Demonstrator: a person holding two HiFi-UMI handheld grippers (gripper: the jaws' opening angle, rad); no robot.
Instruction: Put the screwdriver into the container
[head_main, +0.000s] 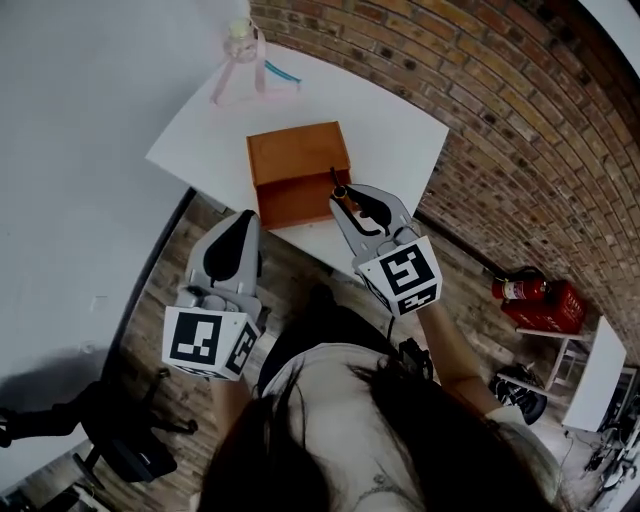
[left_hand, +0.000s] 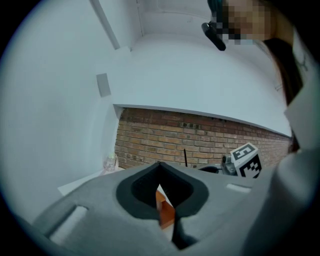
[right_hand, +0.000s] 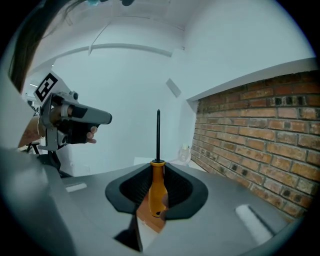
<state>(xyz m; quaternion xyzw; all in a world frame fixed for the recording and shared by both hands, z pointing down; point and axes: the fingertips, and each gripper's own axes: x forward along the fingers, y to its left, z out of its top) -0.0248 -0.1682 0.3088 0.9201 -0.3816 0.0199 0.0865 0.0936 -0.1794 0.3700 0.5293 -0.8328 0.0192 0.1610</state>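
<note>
An orange open box, the container (head_main: 298, 160), stands on the white table (head_main: 400, 130). My right gripper (head_main: 350, 203) hangs over the table's front edge beside the box's right front corner. It is shut on the orange handle of the screwdriver (right_hand: 158, 190), whose dark shaft points straight up in the right gripper view. In the head view the screwdriver (head_main: 338, 186) tips toward the box. My left gripper (head_main: 241, 228) hovers left of the box, off the table edge, jaws together and holding nothing. Through its jaws a sliver of the container (left_hand: 165, 210) shows.
A clear bottle with pink straps (head_main: 240, 42) and a teal object (head_main: 281, 73) lie at the table's far end. A brick wall runs along the right. A red fire extinguisher (head_main: 524, 289) stands on the floor at the right, and a black chair (head_main: 125, 440) at lower left.
</note>
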